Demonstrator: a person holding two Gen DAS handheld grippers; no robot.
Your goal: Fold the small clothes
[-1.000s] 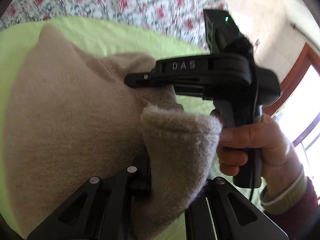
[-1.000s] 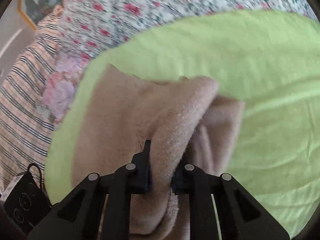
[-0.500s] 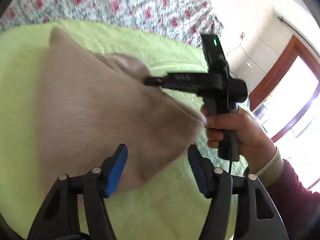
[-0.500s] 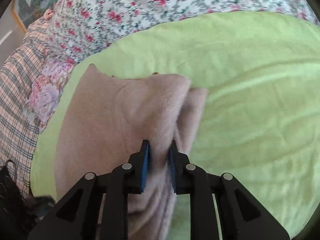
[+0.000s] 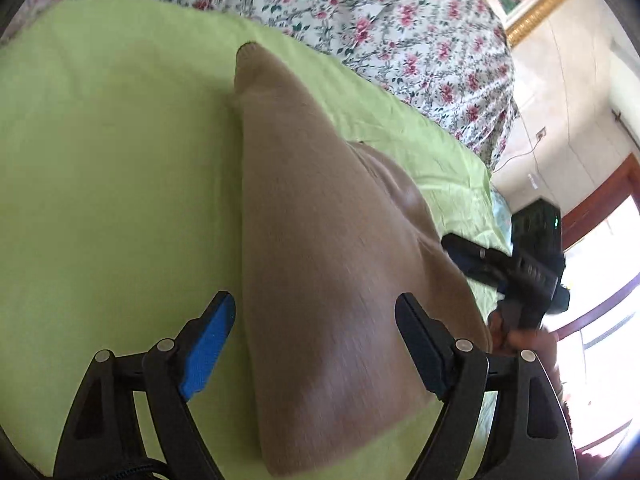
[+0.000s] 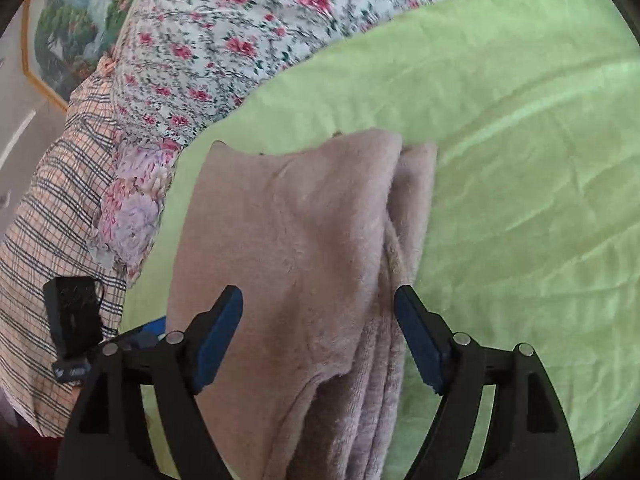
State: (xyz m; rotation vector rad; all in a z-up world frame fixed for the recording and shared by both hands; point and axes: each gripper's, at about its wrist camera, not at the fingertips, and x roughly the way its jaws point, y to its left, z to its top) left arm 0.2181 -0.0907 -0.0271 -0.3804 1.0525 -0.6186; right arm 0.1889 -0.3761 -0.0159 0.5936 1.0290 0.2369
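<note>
On the green blanket (image 6: 520, 120), straight ahead at twelve o'clock of my right gripper (image 6: 318, 312), lies the beige garment (image 6: 296, 240), folded into a long stack. Its long axis runs from six to twelve in the right wrist view, and the layered edges sit at about one o'clock, just inside the right-hand finger (image 6: 420, 344). That gripper is spread wide and pinches nothing; the cloth passes beneath the gap between its fingers, and whether they touch it I cannot tell.

My left gripper (image 5: 316, 324) is likewise spread and empty. From its camera the beige garment (image 5: 320, 240) stretches from six up to its far corner near eleven o'clock, again passing under the gap. The right gripper (image 5: 516, 268) shows at three o'clock, beyond the garment's far side.

I judge both hands about equally near, one on each long side. The next move, I think, turns on that long axis: a cross-fold would need the near end gripped and carried toward twelve. Floral bedding (image 6: 240, 40) lies beyond the blanket.
</note>
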